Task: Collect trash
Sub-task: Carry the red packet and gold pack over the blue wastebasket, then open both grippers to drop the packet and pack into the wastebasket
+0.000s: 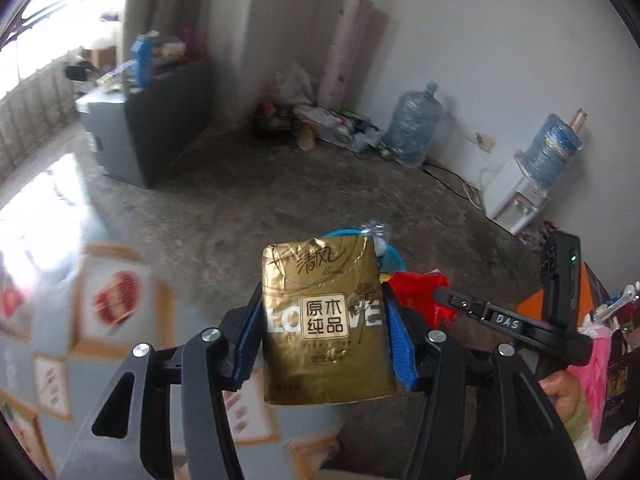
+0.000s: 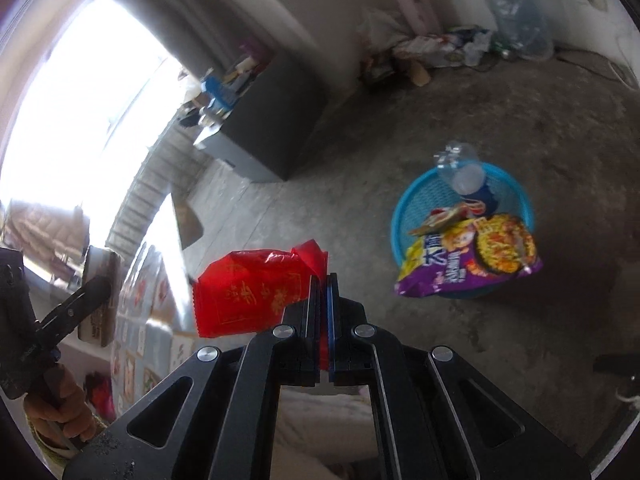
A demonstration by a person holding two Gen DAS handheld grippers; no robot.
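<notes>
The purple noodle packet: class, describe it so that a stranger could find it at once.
On the bare concrete floor stands a blue basket. The purple noodle packet droops over its near rim, the only purple thing, below a clear plastic bottle.

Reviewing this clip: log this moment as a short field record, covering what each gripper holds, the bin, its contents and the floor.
left gripper: shut on gold tissue pack
right gripper: shut on red wrapper
bin: blue basket on the concrete floor
in basket: purple snack bag, clear plastic bottle, another wrapper
held items: not yet in basket
</notes>
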